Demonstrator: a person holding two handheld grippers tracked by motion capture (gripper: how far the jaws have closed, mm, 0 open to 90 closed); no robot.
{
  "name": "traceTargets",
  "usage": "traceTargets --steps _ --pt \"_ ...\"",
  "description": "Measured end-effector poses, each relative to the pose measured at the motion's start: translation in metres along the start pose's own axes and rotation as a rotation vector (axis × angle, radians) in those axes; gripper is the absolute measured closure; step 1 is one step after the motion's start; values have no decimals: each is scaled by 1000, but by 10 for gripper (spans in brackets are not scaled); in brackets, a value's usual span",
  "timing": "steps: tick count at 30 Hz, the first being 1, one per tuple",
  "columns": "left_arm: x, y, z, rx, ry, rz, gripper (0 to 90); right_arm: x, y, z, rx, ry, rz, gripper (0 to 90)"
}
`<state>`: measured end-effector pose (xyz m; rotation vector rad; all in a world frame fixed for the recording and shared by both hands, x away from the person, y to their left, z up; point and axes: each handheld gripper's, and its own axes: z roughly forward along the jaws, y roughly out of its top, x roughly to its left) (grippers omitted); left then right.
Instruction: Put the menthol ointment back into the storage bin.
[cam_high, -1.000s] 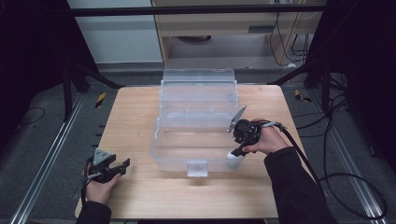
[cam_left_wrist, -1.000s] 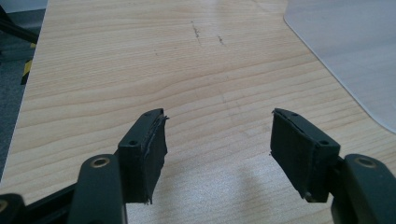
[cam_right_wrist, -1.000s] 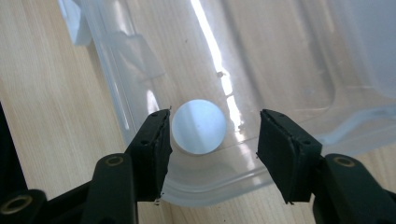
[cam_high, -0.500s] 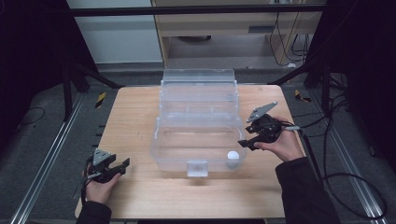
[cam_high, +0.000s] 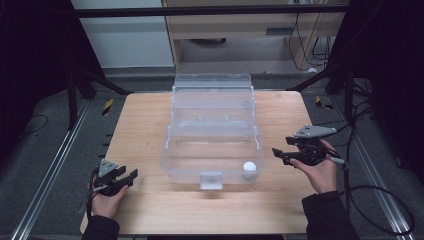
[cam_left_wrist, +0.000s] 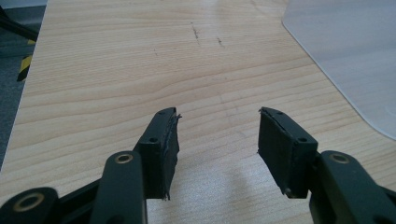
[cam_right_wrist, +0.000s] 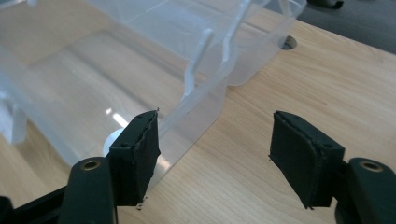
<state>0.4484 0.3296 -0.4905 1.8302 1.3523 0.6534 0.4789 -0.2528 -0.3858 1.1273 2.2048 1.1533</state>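
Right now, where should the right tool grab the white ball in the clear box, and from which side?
Across the white ball at its middle, coming straight down through the open top of the clear box. It lies in the front right corner, and the walls probably block any sideways approach.

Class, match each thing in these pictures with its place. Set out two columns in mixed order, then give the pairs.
1. white ball
2. clear box
3. left hand-held gripper
4. right hand-held gripper

A. near the front left corner of the table
B. middle of the table
C. right of the box, over the table's right side
D. inside the box, in its front right corner

Pairs: 1-D; 2-B; 3-A; 4-C
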Motion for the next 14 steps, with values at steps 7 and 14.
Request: traceTargets --steps 7,14 --pt "1 -1 1 5 8 7 439 -15 -28 7 38 -42 77 317" --pt "2 -1 2 1 6 -6 387 -26 -54 15 75 -85 145 295"
